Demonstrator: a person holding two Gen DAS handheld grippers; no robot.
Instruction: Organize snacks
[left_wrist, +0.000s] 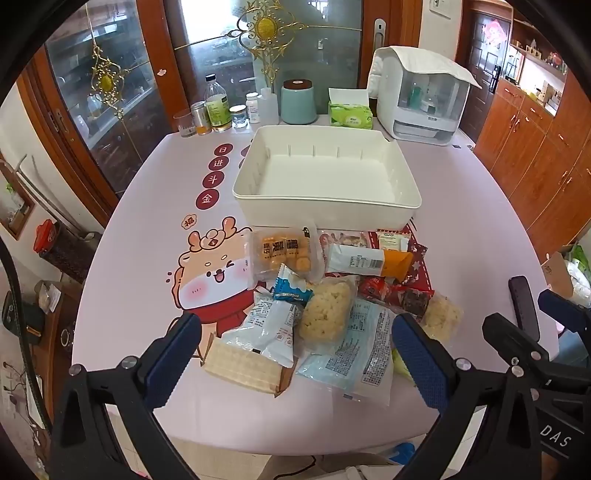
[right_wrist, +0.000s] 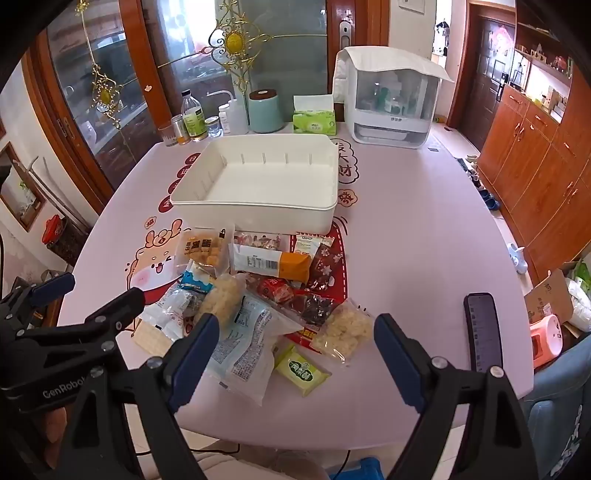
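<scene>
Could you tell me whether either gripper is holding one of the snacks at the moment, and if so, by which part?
Nothing is held: the left gripper and right gripper hang open above the snack pile.

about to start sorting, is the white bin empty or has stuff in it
Empty. The white bin shows only its bare floor in both views; all the snack packets lie on the table in front of it.

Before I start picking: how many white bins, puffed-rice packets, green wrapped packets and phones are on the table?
White storage bin: 1
Puffed-rice packets: 2
Green wrapped packet: 1
Phone: 1
Total: 5
</scene>
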